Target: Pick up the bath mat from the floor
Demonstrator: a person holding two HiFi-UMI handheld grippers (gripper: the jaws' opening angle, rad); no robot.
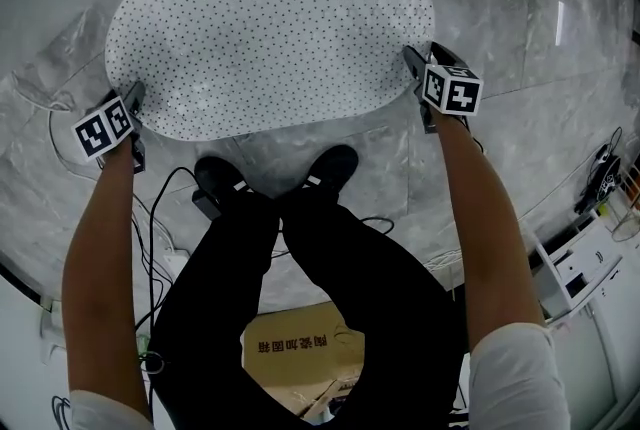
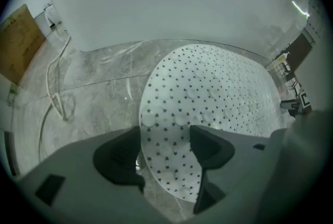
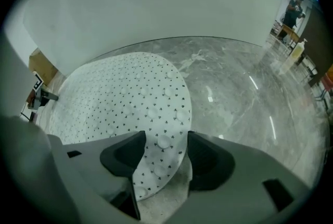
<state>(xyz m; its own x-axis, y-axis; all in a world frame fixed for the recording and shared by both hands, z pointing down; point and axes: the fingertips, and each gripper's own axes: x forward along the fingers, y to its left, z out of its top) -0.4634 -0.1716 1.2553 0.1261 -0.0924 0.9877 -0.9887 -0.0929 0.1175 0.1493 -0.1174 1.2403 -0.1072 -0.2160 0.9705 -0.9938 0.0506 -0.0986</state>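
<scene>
I am holding my left tongs (image 1: 133, 103) at the left end of the bath mat (image 1: 270, 28) and my right tongs (image 1: 418, 70) at its right end. Both tongs are standing wide apart. Each has a rounded end of the mat lying between its jaws, and the pads are not pressing on it, since a gap is showing beside the mat in each.

The mat is lying flat on the grey marble floor (image 1: 520, 8), with its long side running across just ahead of my shoes (image 1: 335, 163). Past its far edge, bare floor is stretching away to the white wall (image 2: 182, 4). Toward the floor's right edge the way is staying open up to a white unit (image 1: 575, 263). On the left, a white cable (image 2: 52, 94) is looping over the floor near the mat's left end, though apart from it. A cardboard box (image 1: 300, 348) is sitting behind my legs.

I am counting one mat, two tongs, two black shoes and one box.
</scene>
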